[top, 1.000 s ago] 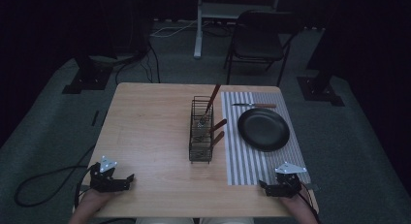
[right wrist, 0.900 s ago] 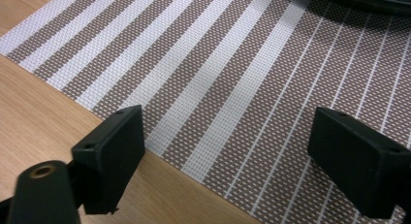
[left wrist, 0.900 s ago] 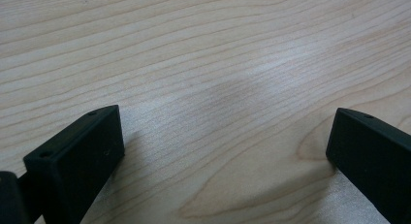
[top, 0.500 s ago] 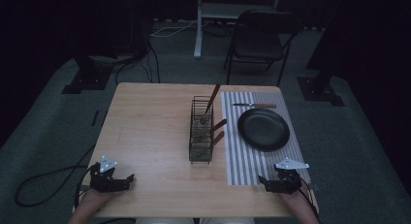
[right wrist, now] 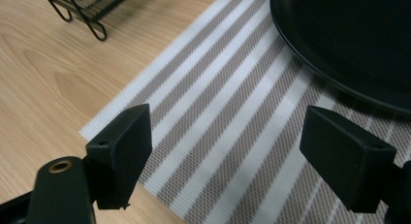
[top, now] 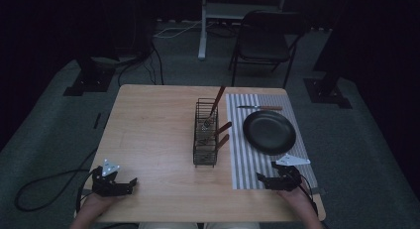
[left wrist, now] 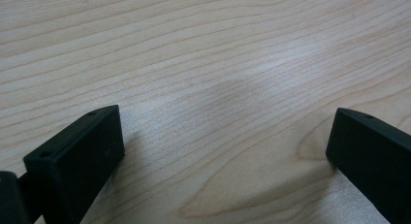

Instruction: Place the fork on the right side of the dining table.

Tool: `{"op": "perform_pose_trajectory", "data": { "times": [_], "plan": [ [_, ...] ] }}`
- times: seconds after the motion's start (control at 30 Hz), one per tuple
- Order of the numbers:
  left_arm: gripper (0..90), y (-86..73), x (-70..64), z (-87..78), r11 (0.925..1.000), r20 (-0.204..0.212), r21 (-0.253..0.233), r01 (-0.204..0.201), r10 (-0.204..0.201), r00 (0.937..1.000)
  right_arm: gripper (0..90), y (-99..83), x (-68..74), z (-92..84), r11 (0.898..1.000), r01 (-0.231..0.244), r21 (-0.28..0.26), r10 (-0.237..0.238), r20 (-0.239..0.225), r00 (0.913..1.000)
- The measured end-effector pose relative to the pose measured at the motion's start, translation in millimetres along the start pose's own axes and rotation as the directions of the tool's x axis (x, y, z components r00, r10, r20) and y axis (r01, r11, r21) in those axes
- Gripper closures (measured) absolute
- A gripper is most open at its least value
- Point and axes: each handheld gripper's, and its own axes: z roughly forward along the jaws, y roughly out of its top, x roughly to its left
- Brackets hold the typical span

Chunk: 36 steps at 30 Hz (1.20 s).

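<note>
A black wire caddy (top: 206,132) stands mid-table with several wooden-handled utensils in it. To its right lies a striped placemat (top: 241,165) bearing a black plate (top: 269,132) and a knife (top: 260,108) beyond the plate. My right gripper (top: 261,180) hovers over the placemat's near edge, open. Its jaws have just been closing a little with nothing between them. In the right gripper view the right gripper (right wrist: 228,132) frames bare placemat (right wrist: 232,107), with the plate (right wrist: 349,40) close ahead. My left gripper (top: 130,182) rests open at the near left, and the left gripper (left wrist: 223,132) spans bare wood.
The wooden table (top: 153,125) has wide bare room left of the caddy. The caddy's foot (right wrist: 82,10) shows at the upper left of the right gripper view. A chair (top: 265,40) and stand legs sit on the floor beyond the far edge.
My right gripper has lifted slightly and edged over the placemat toward the plate. The left gripper has stayed put.
</note>
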Motion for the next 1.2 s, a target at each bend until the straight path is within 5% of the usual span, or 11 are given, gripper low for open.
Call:
{"op": "perform_pose_trajectory", "data": {
  "times": [1.2],
  "plan": [
    [0.0,0.0,0.1,0.0,1.0,0.0,0.0,-0.001,0.001,1.0,26.7,90.1,18.6,22.1,0.995,0.054,-0.087,-0.061,-0.078,0.9951]
  ]
}}
